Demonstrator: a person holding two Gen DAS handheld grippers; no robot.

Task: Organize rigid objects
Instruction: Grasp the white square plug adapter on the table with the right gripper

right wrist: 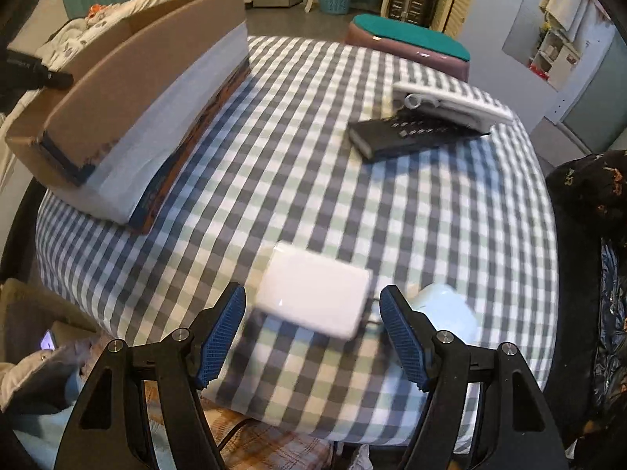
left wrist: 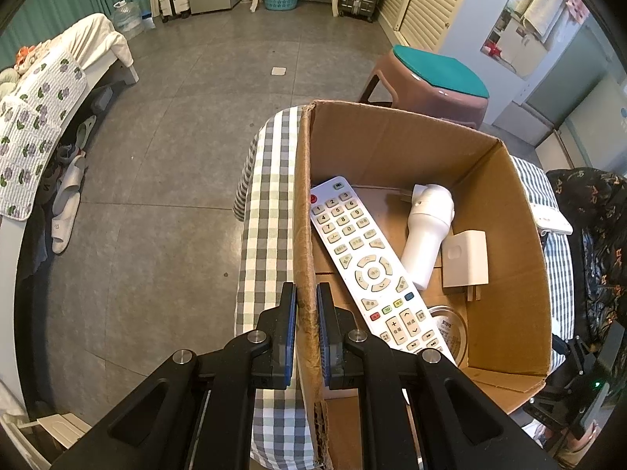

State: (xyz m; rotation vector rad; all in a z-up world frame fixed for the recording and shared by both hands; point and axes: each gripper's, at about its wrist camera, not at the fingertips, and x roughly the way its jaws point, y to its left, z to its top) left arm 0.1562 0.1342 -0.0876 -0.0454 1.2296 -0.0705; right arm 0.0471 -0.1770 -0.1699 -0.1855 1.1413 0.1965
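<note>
My left gripper (left wrist: 306, 305) is shut on the left wall of an open cardboard box (left wrist: 505, 235), one pad inside and one outside. Inside the box lie a white remote (left wrist: 372, 270), a white handheld device (left wrist: 427, 231), a white plug adapter (left wrist: 466, 258) and a round tin (left wrist: 450, 333). In the right wrist view my right gripper (right wrist: 313, 313) is open just above a white rectangular block (right wrist: 313, 293) on the checked tablecloth (right wrist: 352, 196); its pads stand apart from the block's sides. Farther back lie a black remote (right wrist: 407, 137) and a white remote (right wrist: 454, 103).
The cardboard box (right wrist: 129, 117) stands at the table's left. A pale blue object (right wrist: 446, 309) lies right of the white block. A pink stool with a teal seat (left wrist: 435, 78) stands behind the table. A dark patterned chair (right wrist: 588, 235) flanks the right edge.
</note>
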